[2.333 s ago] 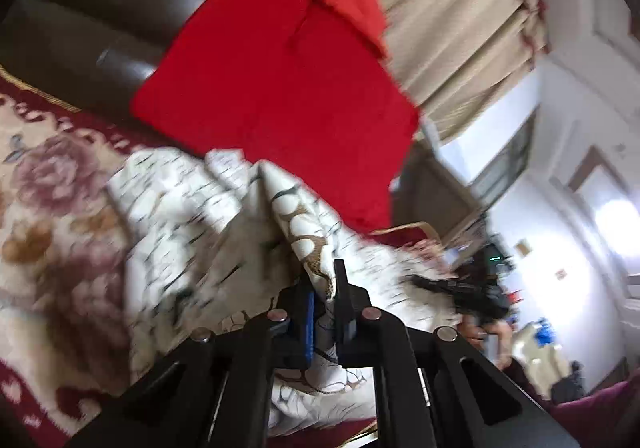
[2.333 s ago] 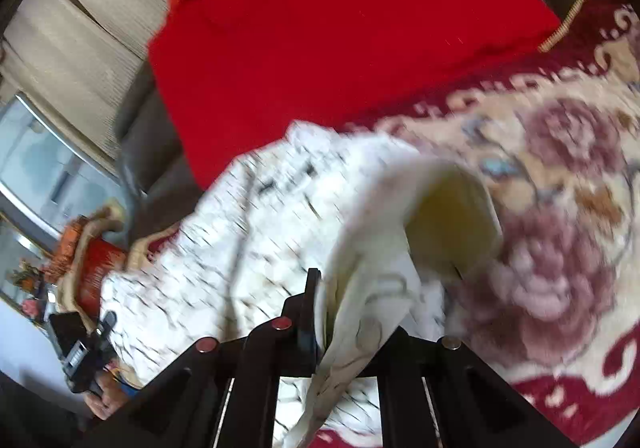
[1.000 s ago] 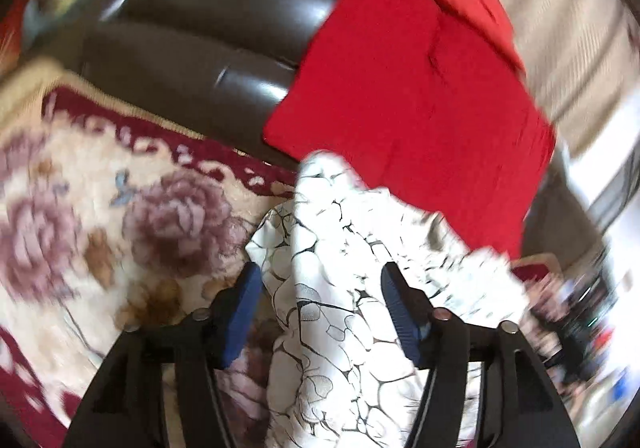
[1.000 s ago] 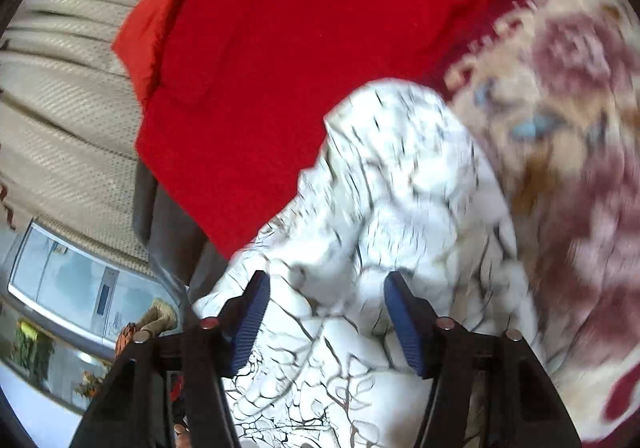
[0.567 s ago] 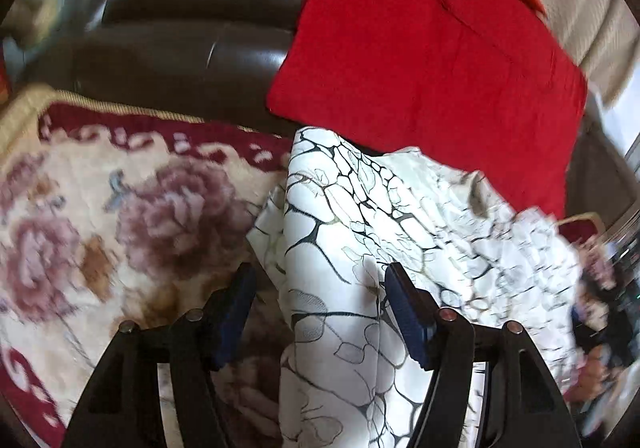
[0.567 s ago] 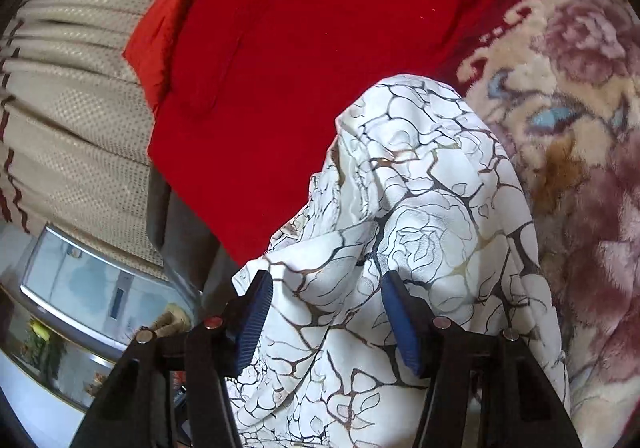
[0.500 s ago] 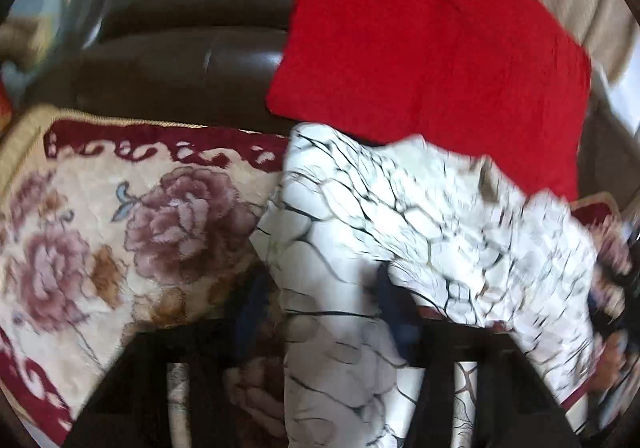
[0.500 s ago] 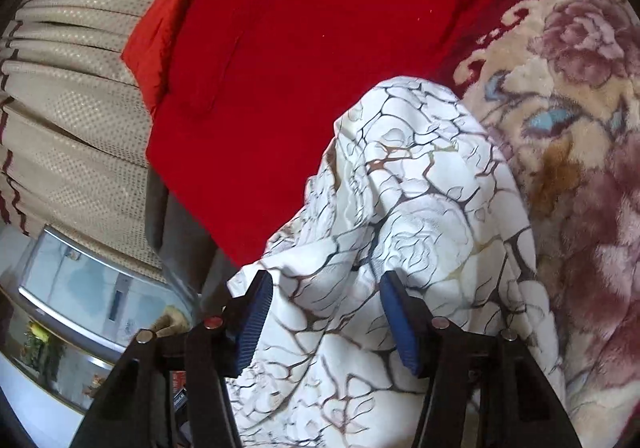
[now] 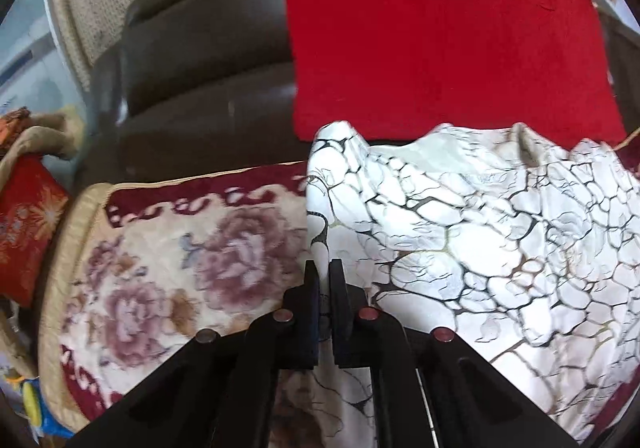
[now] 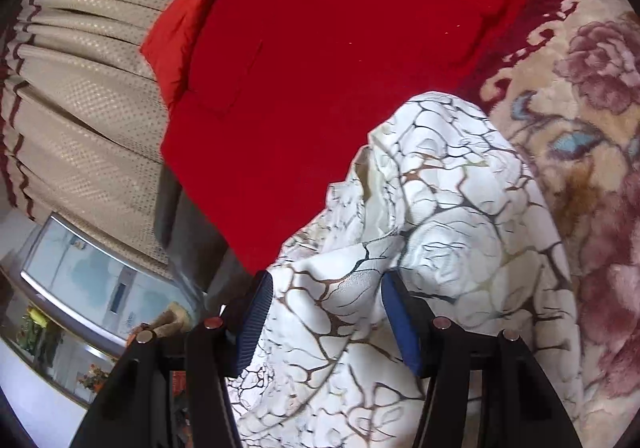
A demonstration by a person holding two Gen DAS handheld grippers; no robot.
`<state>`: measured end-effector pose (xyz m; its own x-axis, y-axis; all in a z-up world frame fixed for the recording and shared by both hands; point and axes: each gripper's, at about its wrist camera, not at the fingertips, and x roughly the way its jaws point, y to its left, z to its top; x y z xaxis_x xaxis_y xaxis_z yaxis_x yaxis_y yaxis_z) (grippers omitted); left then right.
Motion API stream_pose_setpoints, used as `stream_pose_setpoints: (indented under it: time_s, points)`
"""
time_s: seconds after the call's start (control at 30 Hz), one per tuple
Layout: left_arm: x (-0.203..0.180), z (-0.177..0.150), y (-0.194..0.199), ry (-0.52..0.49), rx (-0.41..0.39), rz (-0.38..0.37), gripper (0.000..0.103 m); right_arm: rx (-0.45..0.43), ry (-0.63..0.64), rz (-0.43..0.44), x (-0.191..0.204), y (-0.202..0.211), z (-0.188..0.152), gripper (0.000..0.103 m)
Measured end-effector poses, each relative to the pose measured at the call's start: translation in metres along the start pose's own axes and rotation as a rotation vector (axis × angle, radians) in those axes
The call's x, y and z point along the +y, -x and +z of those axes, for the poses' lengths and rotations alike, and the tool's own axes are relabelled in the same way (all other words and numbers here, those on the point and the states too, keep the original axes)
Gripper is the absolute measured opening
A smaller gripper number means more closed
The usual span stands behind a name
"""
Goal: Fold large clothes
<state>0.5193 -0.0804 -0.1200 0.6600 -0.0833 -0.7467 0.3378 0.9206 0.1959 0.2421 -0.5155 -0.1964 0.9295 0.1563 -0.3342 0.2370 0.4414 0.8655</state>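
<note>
Lying in a rumpled heap on the sofa seat is the white satiny garment with a black-and-tan crackle and rose print (image 9: 480, 232), its bulk spread over the plush cream seat cover with mauve roses and a dark red scrolled border (image 9: 168, 260) and its far edge reaching up against the bottom of the flat red cloth draped down the backrest (image 9: 440, 31). The left gripper (image 9: 324, 276) points steeply down at the garment's left edge with its two black fingers drawn in almost flat against each other, and a thin strip of the printed fabric sits pinched in the narrow slit between them, more of it trailing down under the tool. The right gripper (image 10: 328, 296) stands about half spread, its blue ribbed pads (image 10: 256, 312) on either side of a raised fold of the same garment; the cloth fills the space between them, though I cannot tell whether the pads press on it. Behind the red cloth runs the dark brown leather sofa back (image 9: 200, 59), and behind that hangs a beige dotted curtain with maroon stripes (image 10: 80, 87). At the left end of the seat leans a small red embroidered cushion (image 9: 28, 224).
</note>
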Motion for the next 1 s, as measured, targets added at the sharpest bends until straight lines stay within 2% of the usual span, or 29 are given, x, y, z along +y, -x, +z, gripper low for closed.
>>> stream_pose_setpoints:
  time_s: [0.07,0.13,0.2,0.23,0.27,0.37,0.4,0.43,0.47,0.53,0.6,0.7,0.77,0.87,0.9,0.93,0.97,1.0]
  points:
    - [0.010,-0.003,-0.004,0.013,0.008,0.049,0.000,-0.010,-0.019,0.014,-0.001,-0.002,0.002,0.060]
    - [0.021,-0.009,-0.011,0.015,0.018,0.151,0.000,-0.013,-0.032,0.027,-0.002,-0.005,0.005,0.061]
    - [0.043,-0.018,-0.023,0.066,0.066,0.180,0.000,0.004,-0.055,0.029,-0.007,-0.012,0.008,0.061]
    - [0.053,-0.023,-0.028,0.102,0.096,0.164,0.000,0.013,-0.070,0.026,-0.010,-0.015,0.008,0.061]
    - [0.060,-0.026,-0.028,0.126,0.103,0.119,0.000,0.020,-0.087,0.027,-0.013,-0.018,0.009,0.061]
    - [0.052,-0.023,-0.015,0.129,0.060,0.011,0.000,0.028,-0.107,0.038,-0.017,-0.020,0.010,0.062]
    - [0.046,-0.017,-0.012,0.123,0.051,-0.025,0.003,0.029,-0.106,0.039,-0.017,-0.020,0.011,0.061]
    - [0.040,-0.013,-0.010,0.115,0.049,-0.055,0.020,0.032,-0.105,0.038,-0.016,-0.021,0.012,0.061]
    - [0.031,-0.004,-0.009,0.104,0.049,-0.067,0.052,0.034,-0.106,0.037,-0.017,-0.021,0.012,0.061]
    - [0.021,0.009,-0.011,0.088,0.036,-0.027,0.085,0.041,-0.115,0.034,-0.019,-0.023,0.011,0.062]
    - [0.013,0.019,-0.020,0.078,0.035,-0.028,0.085,0.045,-0.120,0.034,-0.022,-0.024,0.010,0.062]
    - [0.005,0.034,-0.046,0.069,0.133,-0.063,0.085,0.050,-0.122,0.026,-0.023,-0.027,0.009,0.062]
    - [-0.001,0.042,-0.066,0.070,0.186,-0.057,0.085,0.051,-0.119,0.019,-0.021,-0.030,0.009,0.062]
    - [-0.017,0.046,-0.080,0.022,0.204,-0.061,0.084,0.056,-0.110,0.012,-0.018,-0.035,0.010,0.062]
    - [-0.022,0.047,-0.084,-0.004,0.205,-0.051,0.080,0.058,-0.111,0.014,-0.017,-0.035,0.011,0.062]
    - [-0.027,0.047,-0.087,-0.023,0.200,-0.050,0.054,0.060,-0.113,0.018,-0.017,-0.036,0.011,0.061]
    - [-0.033,0.047,-0.088,-0.044,0.200,-0.073,0.023,0.063,-0.115,0.024,-0.017,-0.036,0.012,0.061]
    - [-0.037,0.047,-0.087,-0.064,0.198,-0.077,0.016,0.064,-0.116,0.030,-0.017,-0.036,0.012,0.061]
